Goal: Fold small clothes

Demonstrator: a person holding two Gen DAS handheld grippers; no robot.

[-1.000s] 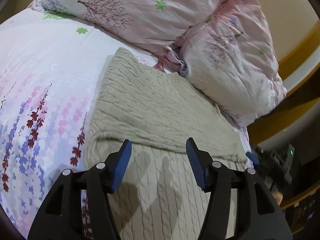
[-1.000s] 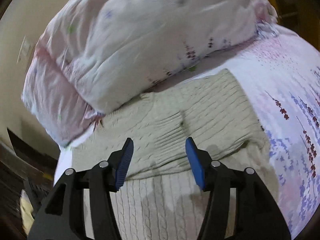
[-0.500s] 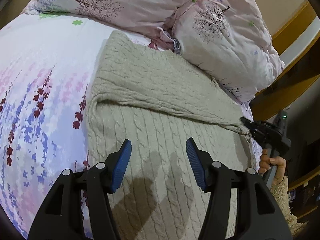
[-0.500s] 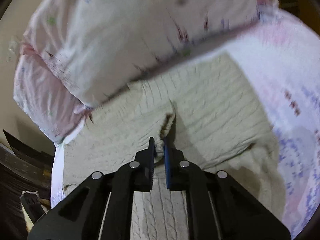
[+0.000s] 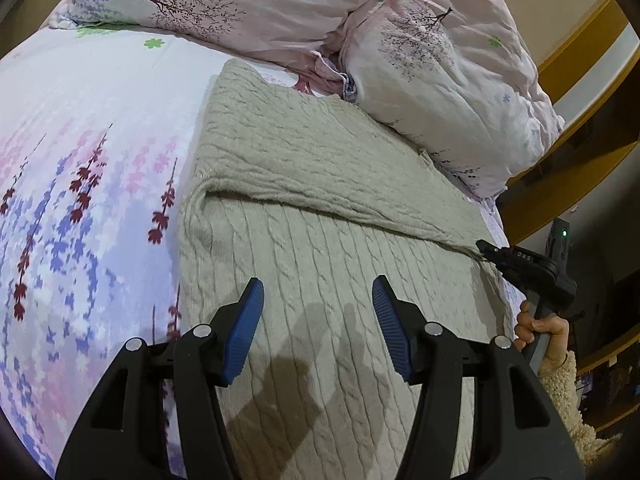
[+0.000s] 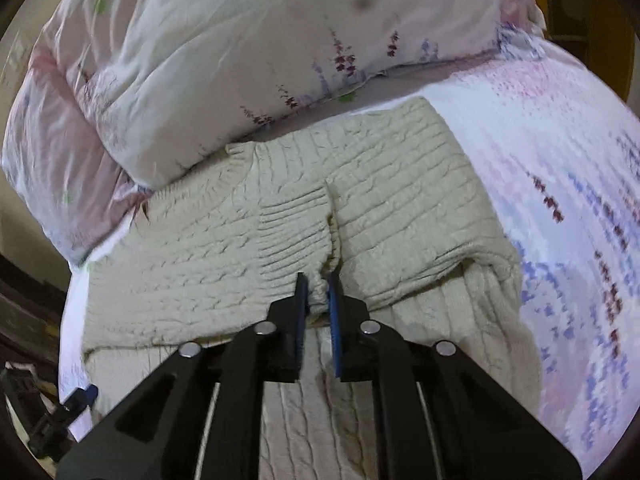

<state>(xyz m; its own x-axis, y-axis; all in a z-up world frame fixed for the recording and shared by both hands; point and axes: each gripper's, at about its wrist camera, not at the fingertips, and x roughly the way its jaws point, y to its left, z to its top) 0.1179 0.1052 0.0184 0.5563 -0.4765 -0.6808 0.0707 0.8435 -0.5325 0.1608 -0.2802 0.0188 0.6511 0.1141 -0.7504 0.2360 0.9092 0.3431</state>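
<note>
A beige cable-knit sweater [image 5: 320, 208] lies flat on the bed, its far part folded over the near part. My left gripper [image 5: 318, 322] is open and empty, hovering above the sweater's near half. My right gripper [image 6: 317, 296] is shut on the ribbed edge of the sweater's [image 6: 360, 208] folded layer, pinching a small bunch of knit between its blue pads. In the left wrist view the right gripper [image 5: 486, 249] shows at the sweater's right edge, held by a hand [image 5: 540, 328].
The bed sheet [image 5: 80, 184] has a purple and red floral print. Two pink floral pillows [image 5: 448, 64] lie against the sweater's far edge. A yellow wooden bed frame [image 5: 580, 52] stands at the right.
My right gripper has closed on the ribbed edge of the folded layer; it was open a second ago. My left gripper has pulled back, still open.
</note>
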